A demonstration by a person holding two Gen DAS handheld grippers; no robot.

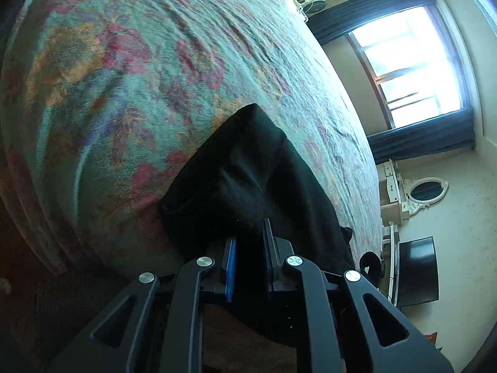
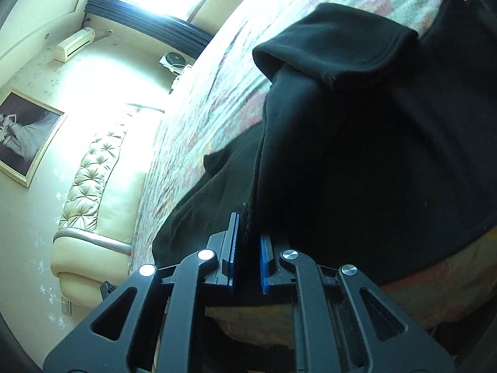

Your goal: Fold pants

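Black fleece-like cloth fills the space between both claws: these are the pants (image 1: 248,171), lying near the edge of a bed covered by a teal floral bedspread (image 1: 124,77).

The left claw (image 1: 250,248) is nearly shut, its blue pads (image 1: 230,267) pressed close together with a bunched fold of the black cloth pinched between them. From that grip the fabric rises into a peaked ridge that runs away across the bedspread and ends in a squared corner.

The right claw (image 2: 247,248) is likewise closed down to a narrow gap, and a vertical pleat of the pants (image 2: 357,155) is caught between its blue pads (image 2: 264,261). Above this grip, a hemmed edge of the cloth folds over on itself in a thick roll, with the rest of the garment spreading wide to the right. More black cloth sags to the left of the claw, over the edge of the bed.

Around the bed, the left wrist view shows a bright window (image 1: 413,68) with dark curtains, an oval mirror (image 1: 425,189) in a white frame and a dark screen (image 1: 416,270). The right wrist view shows a cream tufted headboard (image 2: 93,186), a framed picture (image 2: 28,140) on the wall and a wall air conditioner (image 2: 74,43).
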